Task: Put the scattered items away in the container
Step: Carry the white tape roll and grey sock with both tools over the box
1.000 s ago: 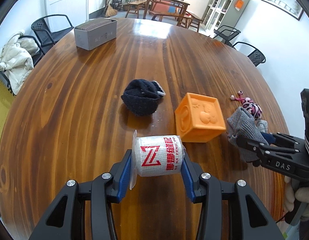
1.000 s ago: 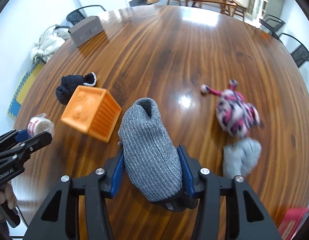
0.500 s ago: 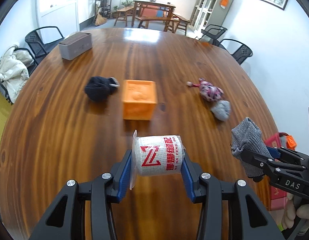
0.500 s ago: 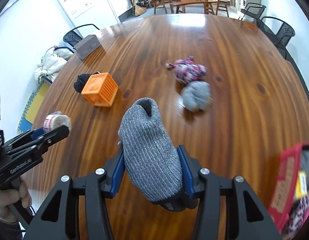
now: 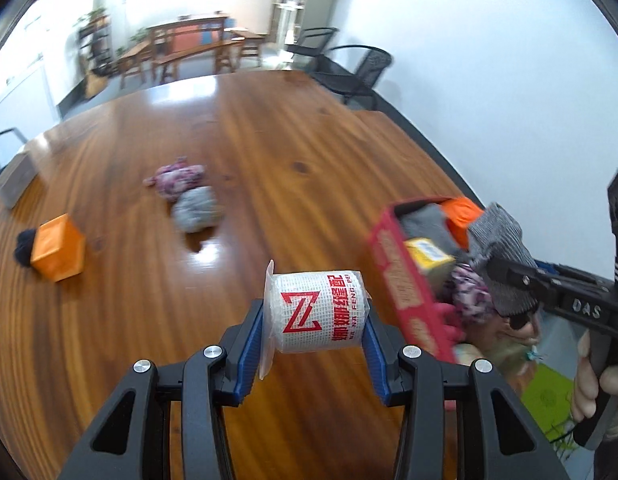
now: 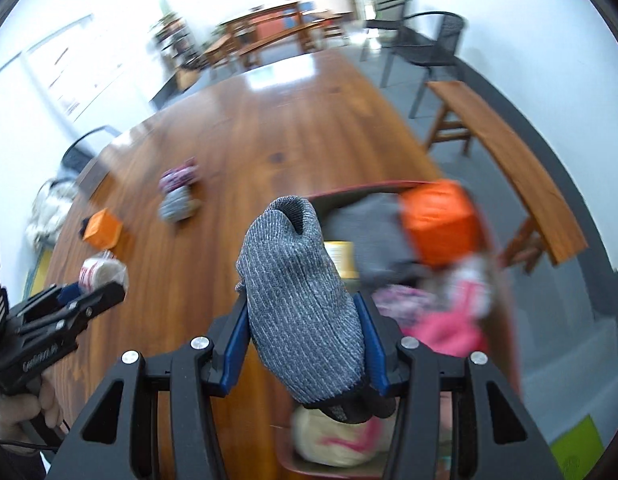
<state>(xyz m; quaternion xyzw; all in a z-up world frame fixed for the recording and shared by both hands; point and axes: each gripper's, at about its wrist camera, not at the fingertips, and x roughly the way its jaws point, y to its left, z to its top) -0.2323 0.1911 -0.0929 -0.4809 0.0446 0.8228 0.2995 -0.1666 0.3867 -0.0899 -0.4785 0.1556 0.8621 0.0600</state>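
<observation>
My left gripper (image 5: 315, 344) is shut on a white tape roll with red print (image 5: 317, 312), held above the wooden table just left of the red container (image 5: 405, 284). My right gripper (image 6: 303, 340) is shut on a grey knitted sock (image 6: 301, 280) and holds it over the red container (image 6: 349, 192), which holds several soft items and an orange block (image 6: 439, 220). The right gripper with the sock also shows in the left wrist view (image 5: 505, 256). On the table lie a pink patterned sock (image 5: 175, 176), a grey sock ball (image 5: 197, 210), an orange cube (image 5: 59, 248) and a dark sock (image 5: 25, 246).
A grey box (image 5: 15, 176) lies at the table's far left edge. Black chairs (image 5: 349, 68) and a wooden bench (image 6: 505, 160) stand beyond the table's right side. The red container sits at the table's right edge.
Both grippers swung right with their loads. The red container came into full view under the right gripper's sock, and the loose items on the table slid off to the left.
</observation>
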